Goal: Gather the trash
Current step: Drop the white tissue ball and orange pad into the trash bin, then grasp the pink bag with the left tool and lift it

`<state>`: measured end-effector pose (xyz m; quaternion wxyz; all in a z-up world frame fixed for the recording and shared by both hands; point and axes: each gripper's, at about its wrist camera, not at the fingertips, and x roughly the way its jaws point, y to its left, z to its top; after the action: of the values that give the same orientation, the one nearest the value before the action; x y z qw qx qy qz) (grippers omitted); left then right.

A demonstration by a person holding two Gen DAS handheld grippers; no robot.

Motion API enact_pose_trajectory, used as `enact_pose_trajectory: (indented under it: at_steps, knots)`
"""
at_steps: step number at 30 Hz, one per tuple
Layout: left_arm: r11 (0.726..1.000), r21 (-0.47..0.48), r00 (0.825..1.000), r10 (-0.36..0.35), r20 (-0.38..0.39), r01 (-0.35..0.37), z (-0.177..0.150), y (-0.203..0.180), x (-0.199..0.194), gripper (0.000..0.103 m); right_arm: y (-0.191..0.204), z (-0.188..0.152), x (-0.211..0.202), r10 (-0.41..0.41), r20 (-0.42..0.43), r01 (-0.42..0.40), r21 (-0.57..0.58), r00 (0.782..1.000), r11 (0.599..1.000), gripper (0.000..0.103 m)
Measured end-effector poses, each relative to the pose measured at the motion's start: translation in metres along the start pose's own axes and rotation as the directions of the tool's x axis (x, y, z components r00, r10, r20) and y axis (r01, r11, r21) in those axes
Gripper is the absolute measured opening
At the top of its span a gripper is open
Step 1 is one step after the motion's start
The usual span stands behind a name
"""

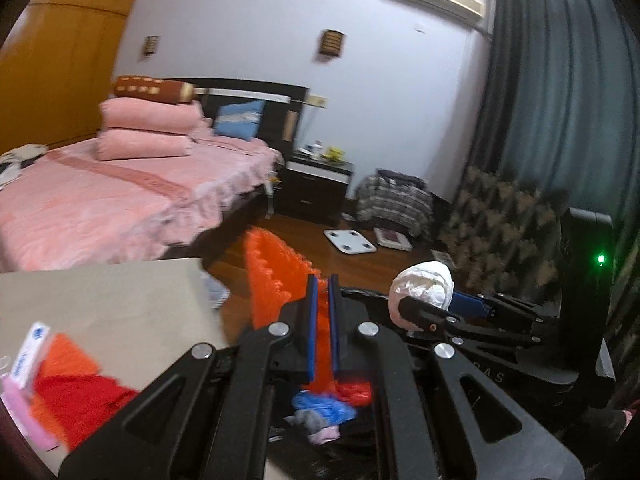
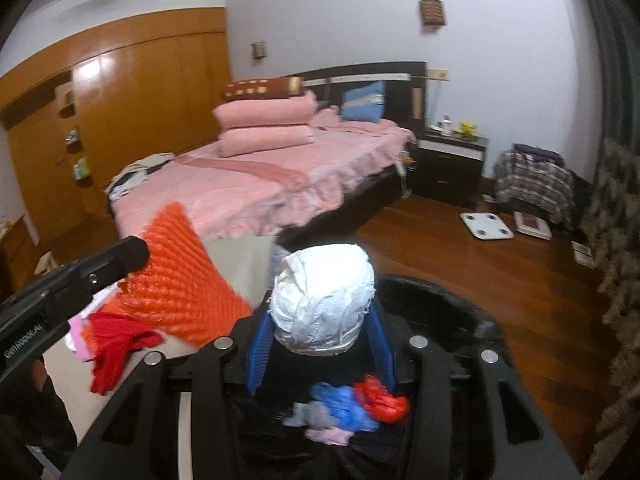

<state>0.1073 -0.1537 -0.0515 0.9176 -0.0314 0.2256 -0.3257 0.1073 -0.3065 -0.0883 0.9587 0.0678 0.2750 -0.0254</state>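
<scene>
Left gripper (image 1: 322, 292): black linkage, silver rivets, blue pads. Right gripper (image 2: 322, 344): same build; green light at 3 o'clock.

Left claw (image 1: 322, 292) clamped tight, right claw (image 2: 320, 320) partly spread, both tilted slightly downward, side by side.

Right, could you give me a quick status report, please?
Left gripper shut on orange wrapper. Right gripper holds white wad. Bin below, nothing blocking.

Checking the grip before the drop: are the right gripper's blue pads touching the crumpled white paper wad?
Touching. In the right wrist view both blue pads press against the sides of the crumpled white paper wad, with no gap visible.
</scene>
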Motion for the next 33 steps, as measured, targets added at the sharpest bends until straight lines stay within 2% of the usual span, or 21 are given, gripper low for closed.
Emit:
enact_pose_trajectory:
  at_steps: [4, 5, 6, 8, 9, 11, 13, 15, 17, 21, 25, 29, 33]
  knots:
    - [0.998, 0.021, 0.996, -0.061, -0.069, 0.063, -0.011, -0.018, 0.037, 0.007, -0.028, -0.008, 0.004, -0.073, -0.018, 0.073, 0.012, 0.997, 0.997, 0.046]
    - [0.997, 0.02, 0.993, -0.073, -0.093, 0.075, -0.015, -0.017, 0.044, 0.017, -0.034, -0.01, 0.006, -0.091, -0.03, 0.091, 0.011, 0.995, 0.996, 0.049]
    - [0.998, 0.018, 0.991, -0.065, -0.117, 0.068, -0.02, -0.017, 0.052, 0.034, -0.038, -0.012, 0.007, -0.101, -0.034, 0.101, 0.011, 0.994, 0.995, 0.052]
    - [0.999, -0.002, 0.989, -0.051, -0.136, 0.051, -0.028, -0.008, 0.055, 0.05, -0.043, -0.017, 0.006, -0.125, -0.032, 0.125, 0.009, 0.992, 0.992, 0.068]
    - [0.999, -0.015, 0.989, -0.043, -0.143, 0.041, -0.031, -0.001, 0.054, 0.051, -0.043, -0.019, 0.007, -0.131, -0.032, 0.132, 0.007, 0.991, 0.991, 0.071]
    - [1.0, -0.02, 0.987, -0.007, -0.158, 0.004, -0.037, 0.014, 0.049, 0.06, -0.042, -0.021, 0.01, -0.131, -0.032, 0.131, 0.007, 0.991, 0.991, 0.085]
    - [0.999, -0.024, 0.987, 0.041, -0.154, -0.046, -0.044, 0.03, 0.035, 0.066, -0.034, -0.023, 0.01, -0.115, -0.027, 0.115, 0.006, 0.993, 0.993, 0.09]
    - [0.993, -0.029, 0.982, 0.106, -0.157, -0.111, -0.051, 0.049, 0.018, 0.076, -0.025, -0.024, 0.011, -0.083, -0.023, 0.084, 0.004, 0.996, 0.996, 0.094]
    - [0.984, -0.046, 0.974, 0.162, -0.159, -0.172, -0.056, 0.069, 0.001, 0.08, -0.011, -0.025, 0.012, -0.049, -0.022, 0.049, -0.007, 0.999, 0.999, 0.097]
    - [0.95, -0.071, 0.943, 0.29, -0.164, -0.305, -0.068, 0.109, -0.038, 0.083, 0.033, -0.027, 0.02, 0.052, -0.032, -0.054, -0.046, 0.998, 0.997, 0.097]
    - [0.903, -0.064, 0.897, 0.409, -0.171, -0.424, -0.082, 0.142, -0.072, 0.083, 0.081, -0.033, 0.029, 0.152, -0.063, -0.157, -0.085, 0.986, 0.984, 0.097]
    - [0.861, -0.076, 0.855, 0.483, -0.189, -0.503, -0.093, 0.172, -0.095, 0.083, 0.126, -0.046, 0.037, 0.224, -0.089, -0.233, -0.114, 0.971, 0.966, 0.097]
    - [0.813, -0.083, 0.806, 0.548, -0.224, -0.576, -0.113, 0.203, -0.112, 0.083, 0.168, -0.065, 0.052, 0.262, -0.125, -0.279, -0.15, 0.957, 0.948, 0.097]
